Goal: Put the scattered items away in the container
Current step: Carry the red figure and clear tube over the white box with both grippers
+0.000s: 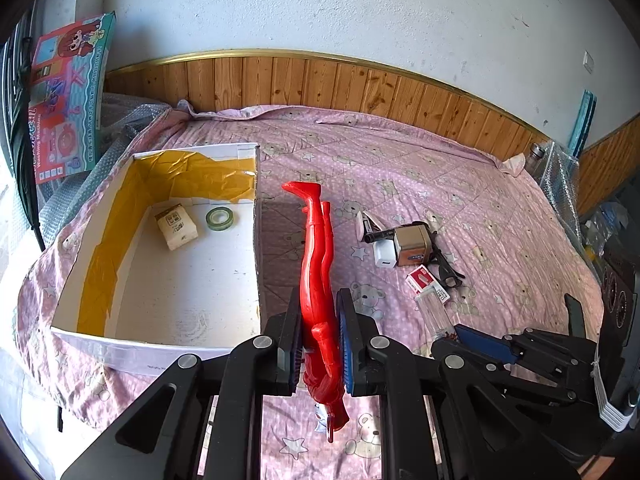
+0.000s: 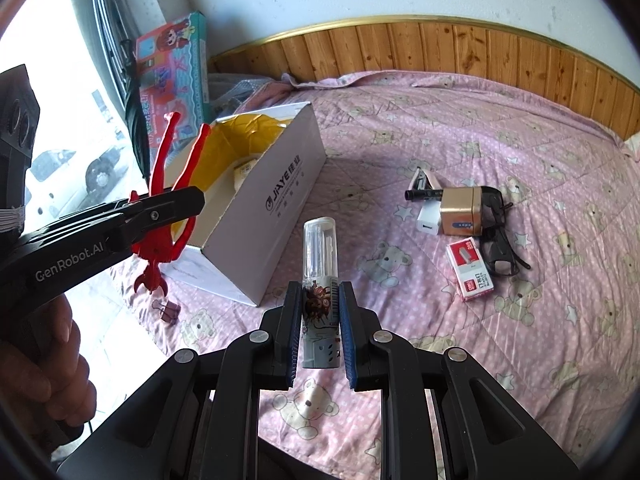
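Note:
My left gripper (image 1: 319, 300) is shut on a red plastic figure (image 1: 316, 248), held head-down in the air just right of the white cardboard box (image 1: 160, 354). A tissue pack (image 1: 176, 226) and a green tape roll (image 1: 220, 218) lie in the box. In the right wrist view the left gripper (image 2: 172, 204) holds the red figure (image 2: 160, 160) near the box (image 2: 272, 208). My right gripper (image 2: 320, 292) is shut on a clear tube with a printed label (image 2: 320, 248), above the pink bedspread. The right gripper (image 1: 520, 328) also shows at the lower right of the left wrist view.
On the bedspread to the right lie a gold metal box (image 2: 460, 212), a white charger (image 2: 430, 220), a black pen (image 2: 424, 194), a staples box (image 2: 470, 270) and black glasses (image 2: 500, 248). Binder clips (image 2: 170, 312) lie near the box corner. A toy carton (image 1: 68, 100) leans at the wall.

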A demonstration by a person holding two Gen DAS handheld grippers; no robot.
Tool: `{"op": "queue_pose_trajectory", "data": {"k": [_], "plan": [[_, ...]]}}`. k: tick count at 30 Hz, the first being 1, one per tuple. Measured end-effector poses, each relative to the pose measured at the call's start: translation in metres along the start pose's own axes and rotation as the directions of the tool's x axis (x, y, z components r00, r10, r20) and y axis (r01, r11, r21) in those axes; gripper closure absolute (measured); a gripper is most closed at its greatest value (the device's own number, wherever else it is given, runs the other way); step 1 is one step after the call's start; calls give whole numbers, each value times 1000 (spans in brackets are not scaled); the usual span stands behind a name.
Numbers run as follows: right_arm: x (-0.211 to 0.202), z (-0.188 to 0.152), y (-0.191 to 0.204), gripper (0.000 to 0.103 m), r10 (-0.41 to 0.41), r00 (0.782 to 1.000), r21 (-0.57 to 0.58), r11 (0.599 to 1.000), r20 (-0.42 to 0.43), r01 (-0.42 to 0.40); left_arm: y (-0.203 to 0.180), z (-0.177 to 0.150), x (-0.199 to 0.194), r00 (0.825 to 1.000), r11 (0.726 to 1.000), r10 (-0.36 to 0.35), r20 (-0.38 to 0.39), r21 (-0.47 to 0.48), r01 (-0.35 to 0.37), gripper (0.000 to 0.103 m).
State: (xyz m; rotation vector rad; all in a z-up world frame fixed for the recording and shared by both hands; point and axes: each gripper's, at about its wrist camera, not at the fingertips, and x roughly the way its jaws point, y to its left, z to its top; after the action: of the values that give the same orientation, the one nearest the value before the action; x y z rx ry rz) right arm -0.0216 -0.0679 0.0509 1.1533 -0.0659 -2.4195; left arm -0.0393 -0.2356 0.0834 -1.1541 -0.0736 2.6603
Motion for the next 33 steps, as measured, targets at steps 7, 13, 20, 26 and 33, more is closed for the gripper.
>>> {"op": "queue_pose_trajectory", "data": {"k": [7,13,20,26,33], "plan": [[1,11,17,84,17,1000,-53,998,4,-16,18,5,-6,999,999,35,19,-27,-35,87],[1,24,31,84,24,1000,-92,995,9,-24,35,8,-8,997,996,79,24,-46,-78,87],[4,39,44,84,38,999,-127,991,13,-36,52,14,-12,993,992,109,37,-67,-107,87],[8,50,57,84,54,998,-158,986,13,-52,66,20,-17,991,989,123,51,-87,-118,87],[13,63,72,84,74,997,-192,979,16,-70,82,22,-16,988,984,143,49,-111,-137,87]]}}
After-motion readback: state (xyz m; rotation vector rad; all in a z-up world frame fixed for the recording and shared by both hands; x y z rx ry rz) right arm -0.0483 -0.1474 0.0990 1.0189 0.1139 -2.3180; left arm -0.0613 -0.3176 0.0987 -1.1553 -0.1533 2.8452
